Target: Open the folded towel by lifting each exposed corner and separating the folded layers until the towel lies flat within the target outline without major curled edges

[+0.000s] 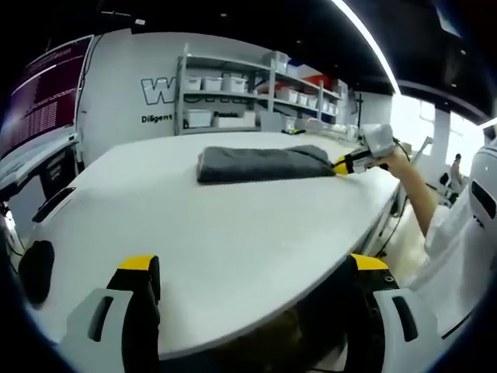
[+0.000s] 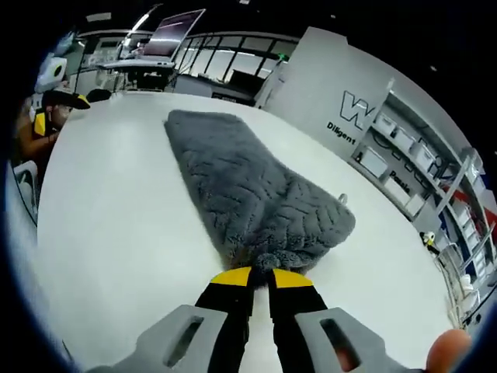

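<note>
The white surface [image 1: 233, 225] carries the grey folded towel [image 1: 264, 163] near its far side, with shelves [image 1: 248, 89] behind. Your right claw [image 2: 262, 276] is pinched shut on the towel's near corner. Your left claw [image 1: 256, 272] hangs wide open at the surface's near edge, holding nothing.

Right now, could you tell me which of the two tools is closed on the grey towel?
The right tool: its yellow tips are pinched on the near end of the grey towel. The left tool is open, well short of it, over the white table.
</note>
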A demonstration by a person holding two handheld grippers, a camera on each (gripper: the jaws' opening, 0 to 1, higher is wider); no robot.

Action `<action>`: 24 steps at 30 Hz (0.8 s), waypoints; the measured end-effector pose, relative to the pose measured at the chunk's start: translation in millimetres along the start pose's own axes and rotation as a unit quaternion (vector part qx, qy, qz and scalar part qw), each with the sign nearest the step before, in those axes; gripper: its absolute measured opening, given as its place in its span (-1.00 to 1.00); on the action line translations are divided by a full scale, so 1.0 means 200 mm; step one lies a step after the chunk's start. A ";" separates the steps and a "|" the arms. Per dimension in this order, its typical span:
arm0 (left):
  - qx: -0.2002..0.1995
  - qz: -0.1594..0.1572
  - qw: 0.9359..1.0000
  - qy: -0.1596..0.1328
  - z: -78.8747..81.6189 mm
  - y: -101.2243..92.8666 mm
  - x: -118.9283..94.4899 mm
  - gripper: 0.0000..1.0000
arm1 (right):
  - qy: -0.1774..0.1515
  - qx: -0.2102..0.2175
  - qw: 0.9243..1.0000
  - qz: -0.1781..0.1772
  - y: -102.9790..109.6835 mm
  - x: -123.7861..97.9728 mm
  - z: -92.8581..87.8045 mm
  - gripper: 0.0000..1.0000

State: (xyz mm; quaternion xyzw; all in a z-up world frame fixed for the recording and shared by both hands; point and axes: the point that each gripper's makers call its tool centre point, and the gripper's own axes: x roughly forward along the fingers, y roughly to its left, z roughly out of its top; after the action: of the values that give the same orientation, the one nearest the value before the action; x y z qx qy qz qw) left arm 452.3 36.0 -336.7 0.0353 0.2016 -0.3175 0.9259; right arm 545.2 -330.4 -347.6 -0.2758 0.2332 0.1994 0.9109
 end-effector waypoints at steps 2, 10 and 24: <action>0.000 -0.001 1.000 -0.001 0.00 0.00 0.00 0.95 | -0.001 -0.007 1.000 0.008 0.04 -0.01 0.01 -0.92; 0.003 -0.006 1.000 0.003 0.00 -0.02 0.01 0.95 | 0.000 -0.043 0.998 0.037 0.17 -0.04 0.04 -0.92; 0.006 -0.012 1.000 0.004 0.02 -0.03 0.02 0.95 | -0.014 -0.086 0.992 0.091 0.39 -0.08 0.13 -0.90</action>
State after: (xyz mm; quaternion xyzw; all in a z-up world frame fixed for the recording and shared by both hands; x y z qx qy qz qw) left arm 452.9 29.1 -334.1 0.0402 0.2041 -0.3297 0.9209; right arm 502.7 -258.2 -351.3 -0.3283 0.2269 0.3047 0.8648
